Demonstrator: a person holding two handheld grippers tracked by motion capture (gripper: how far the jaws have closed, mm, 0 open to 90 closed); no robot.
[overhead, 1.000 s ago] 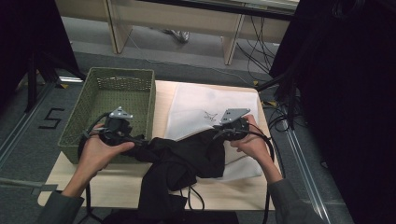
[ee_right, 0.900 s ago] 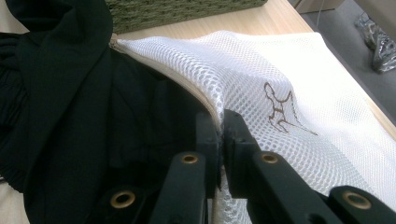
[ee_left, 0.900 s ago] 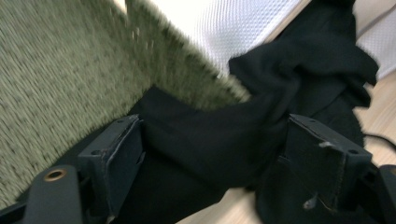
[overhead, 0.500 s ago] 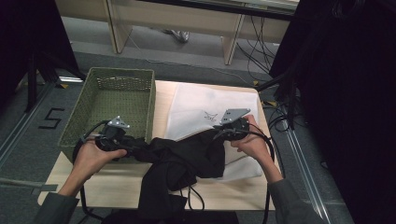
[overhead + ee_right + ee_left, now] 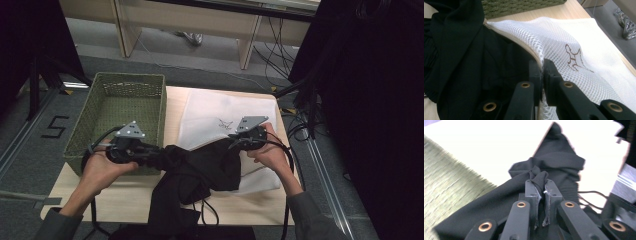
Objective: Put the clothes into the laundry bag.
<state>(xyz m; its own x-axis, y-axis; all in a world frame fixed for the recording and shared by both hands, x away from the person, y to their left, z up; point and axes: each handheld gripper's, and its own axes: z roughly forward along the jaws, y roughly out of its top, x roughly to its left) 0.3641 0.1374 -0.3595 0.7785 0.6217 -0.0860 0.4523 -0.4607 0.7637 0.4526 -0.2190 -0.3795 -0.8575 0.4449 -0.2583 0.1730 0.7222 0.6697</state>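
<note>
A black garment (image 5: 200, 170) lies bunched on the table front, partly inside the mouth of a white mesh laundry bag (image 5: 225, 110) with a small brown print. My left gripper (image 5: 162, 151) points right at the garment's left end. Its jaws have just been closing and now pinch a fold of the black cloth (image 5: 559, 162) between the left gripper's tips (image 5: 539, 183). My right gripper (image 5: 231, 142) is shut on the bag's beige-edged opening rim, which the right gripper view shows at the tips (image 5: 541, 63), with mesh (image 5: 579, 37) to the right and black cloth (image 5: 461, 50) to the left.
A green woven basket (image 5: 125, 82) stands on the table's left side, right behind the left hand. The wooden table (image 5: 125, 200) has bare strips at the front left. Cables trail off the front edge, and grey floor lies on both sides.
The left gripper dipped toward the front, then shifted right onto the garment's edge, and its jaws closed on a fold of black cloth. The right hand kept still.
</note>
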